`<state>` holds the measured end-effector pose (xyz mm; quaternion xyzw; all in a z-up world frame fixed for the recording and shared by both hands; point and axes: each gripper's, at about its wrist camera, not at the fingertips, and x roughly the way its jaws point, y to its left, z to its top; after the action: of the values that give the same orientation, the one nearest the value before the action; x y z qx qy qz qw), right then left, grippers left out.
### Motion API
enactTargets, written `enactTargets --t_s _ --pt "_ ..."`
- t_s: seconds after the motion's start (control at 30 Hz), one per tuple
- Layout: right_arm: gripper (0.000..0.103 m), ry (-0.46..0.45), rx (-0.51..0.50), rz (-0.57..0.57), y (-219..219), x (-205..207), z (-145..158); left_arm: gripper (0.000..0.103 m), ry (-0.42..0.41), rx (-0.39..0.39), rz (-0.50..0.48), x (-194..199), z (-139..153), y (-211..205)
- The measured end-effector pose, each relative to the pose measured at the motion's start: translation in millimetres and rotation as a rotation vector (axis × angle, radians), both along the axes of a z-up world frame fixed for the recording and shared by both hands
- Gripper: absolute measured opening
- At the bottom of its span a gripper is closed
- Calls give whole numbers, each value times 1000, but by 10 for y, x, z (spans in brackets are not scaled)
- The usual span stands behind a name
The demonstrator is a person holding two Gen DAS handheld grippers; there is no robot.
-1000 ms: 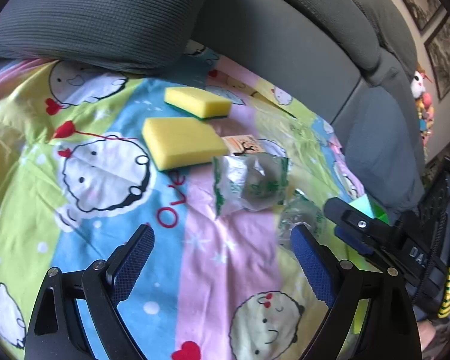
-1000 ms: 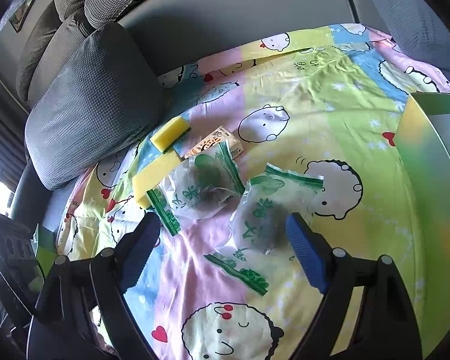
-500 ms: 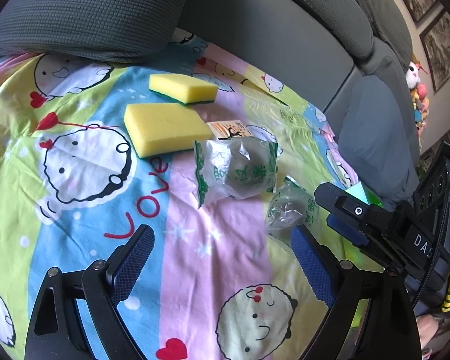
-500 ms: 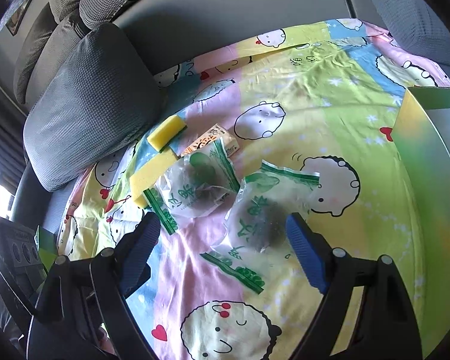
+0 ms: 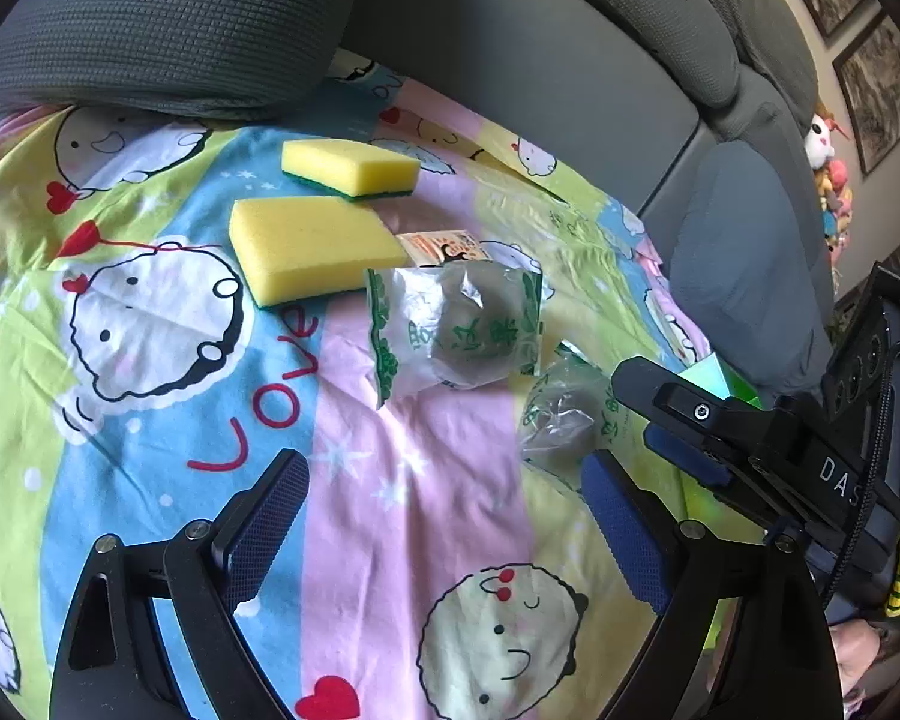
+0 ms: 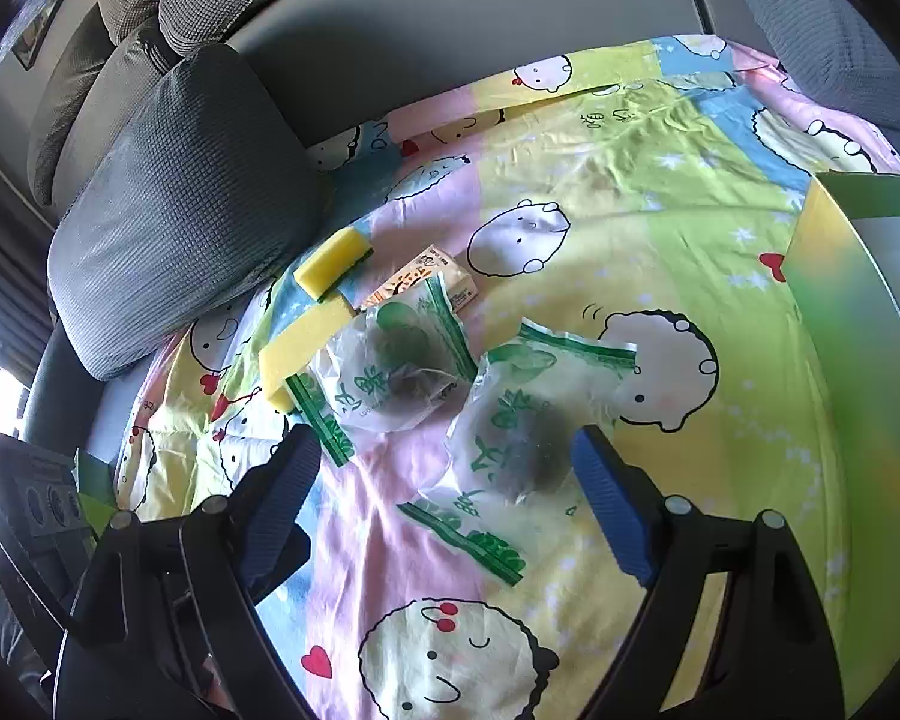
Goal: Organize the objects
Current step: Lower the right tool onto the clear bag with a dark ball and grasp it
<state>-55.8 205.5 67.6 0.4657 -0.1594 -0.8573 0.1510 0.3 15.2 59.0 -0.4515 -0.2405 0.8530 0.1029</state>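
Here, clear snack packet between right hand-held gripper open fingers

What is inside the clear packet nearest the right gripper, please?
The packet holds one dark round lump, seen through its clear film with green print. The film blurs it, so what it is cannot be told.

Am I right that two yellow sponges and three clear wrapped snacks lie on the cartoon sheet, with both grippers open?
Not quite: the right wrist view shows two clear wrapped snacks, not three. Both yellow sponges lie on the sheet, and both grippers are open.
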Motion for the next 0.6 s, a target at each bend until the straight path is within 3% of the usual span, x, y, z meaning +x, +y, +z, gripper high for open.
enactTargets --t_s 0.3,0.43,0.6 --pt "85 -25 -20 -9 84 -36 -25 92 -6 20 -11 -18 -22 25" --pt "85 -60 -27 -14 109 -111 -110 92 -22 101 -29 -48 -79 23" --pt "84 -105 -34 -39 186 -212 -203 92 -22 119 -33 -92 -123 93"
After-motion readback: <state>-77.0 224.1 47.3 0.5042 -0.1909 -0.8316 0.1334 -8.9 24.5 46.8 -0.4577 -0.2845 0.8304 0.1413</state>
